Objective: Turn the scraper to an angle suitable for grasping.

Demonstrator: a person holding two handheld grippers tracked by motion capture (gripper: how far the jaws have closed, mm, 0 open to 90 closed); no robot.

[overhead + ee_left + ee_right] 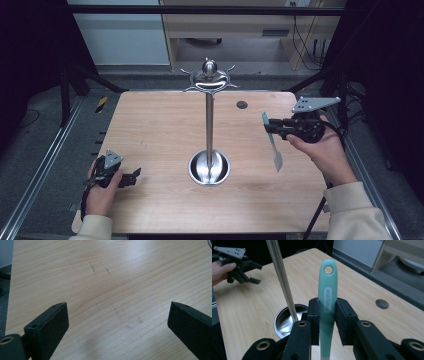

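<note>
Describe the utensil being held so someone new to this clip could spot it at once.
Start at the wooden table with the tall metal stand at its centre. To its right, the right gripper is clamped on a teal-handled spatula. It is the one coloured item, with a hanging hole in its handle end and a pale blade pointing downward.

The left claw (131, 177) sits low in the person's left hand (102, 187), its jaws spread wide apart with nothing between them and only bare worktop (112, 285) showing beyond. The right claw (272, 127) is held raised in the right hand (325, 147), a cream sleeve (350, 212) behind it. Its jaws are pressed together on the handle of a teal spatula (327, 305), which stands up past the jaw tips in the right gripper view.
</note>
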